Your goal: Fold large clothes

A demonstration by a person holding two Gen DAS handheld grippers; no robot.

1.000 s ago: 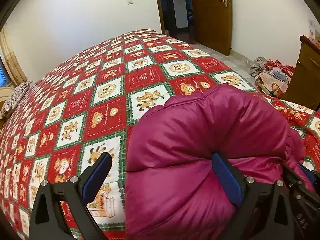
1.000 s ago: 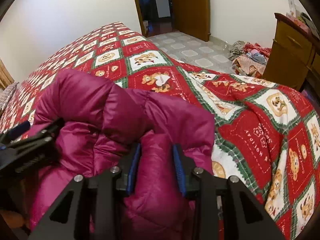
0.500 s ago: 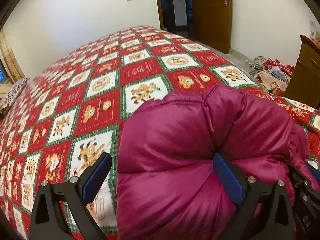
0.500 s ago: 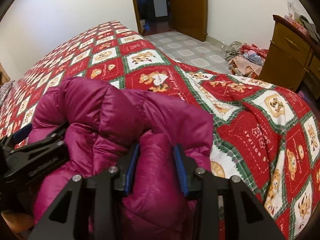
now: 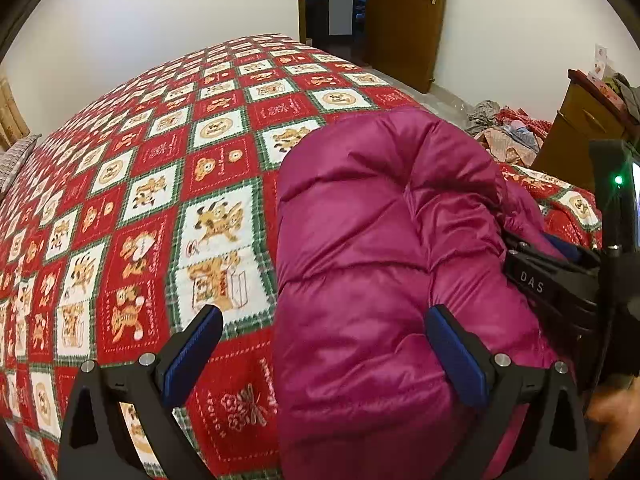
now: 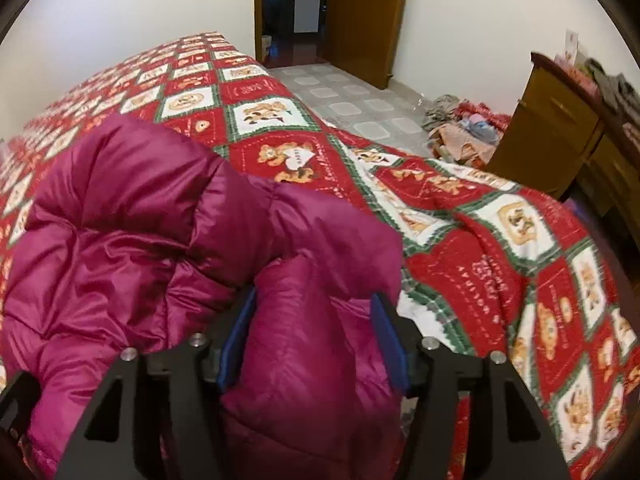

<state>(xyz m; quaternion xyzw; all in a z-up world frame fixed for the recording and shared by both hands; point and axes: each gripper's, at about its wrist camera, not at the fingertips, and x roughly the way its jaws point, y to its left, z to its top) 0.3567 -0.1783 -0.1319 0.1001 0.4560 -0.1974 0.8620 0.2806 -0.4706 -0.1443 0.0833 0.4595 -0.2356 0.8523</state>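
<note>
Right tool [image 6: 314,340] pinches the jacket's [image 6: 132,232] edge; left tool [image 5: 320,354] gapes beside it.

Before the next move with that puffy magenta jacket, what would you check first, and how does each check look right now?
1. Right gripper clamps a fold of the puffy magenta down jacket: ok.
2. Left gripper has hold of the jacket: not ok; jaws wide apart, only one pad touching fabric.
3. The two grippers are apart from each other: ok, though close.
4. Red-and-white teddy-bear patchwork bedspread lies flat beyond the jacket, giving room to lay it: ok.
5. Sleeves tucked inside the bundle: cannot tell.
6. Jacket clear of the bed's edge: cannot tell.
</note>
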